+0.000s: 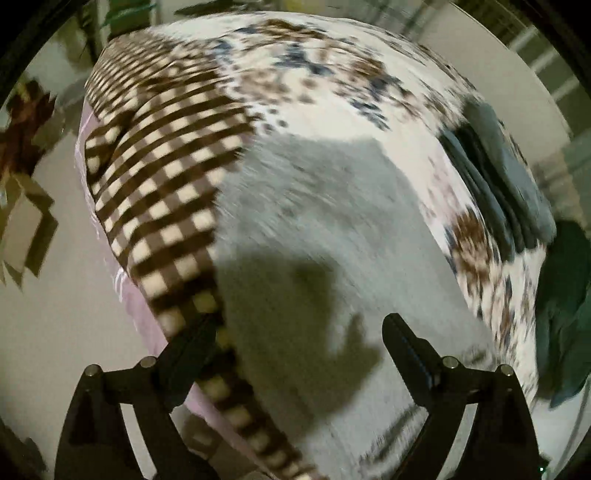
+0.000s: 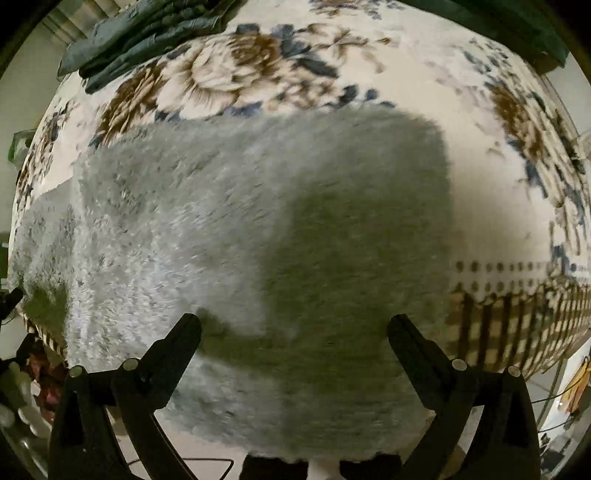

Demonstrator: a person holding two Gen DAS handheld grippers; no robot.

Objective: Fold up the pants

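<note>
Fluffy light grey pants [image 2: 229, 229] lie spread flat on a bed with a floral cover [image 2: 236, 77]. They also show in the left wrist view [image 1: 332, 229], running from the middle down to the bottom right. My left gripper [image 1: 299, 336] is open and empty above the pants, near the bed's checked border. My right gripper [image 2: 294, 326] is open and empty above the near edge of the pants. Both views are motion-blurred.
A brown and cream checked border [image 1: 162, 177] edges the bed cover. A stack of folded dark grey-green clothes [image 1: 495, 173] lies on the bed, also in the right wrist view [image 2: 147, 29]. A loose dark green garment [image 1: 565, 295] lies at the bed's edge. Floor surrounds the bed.
</note>
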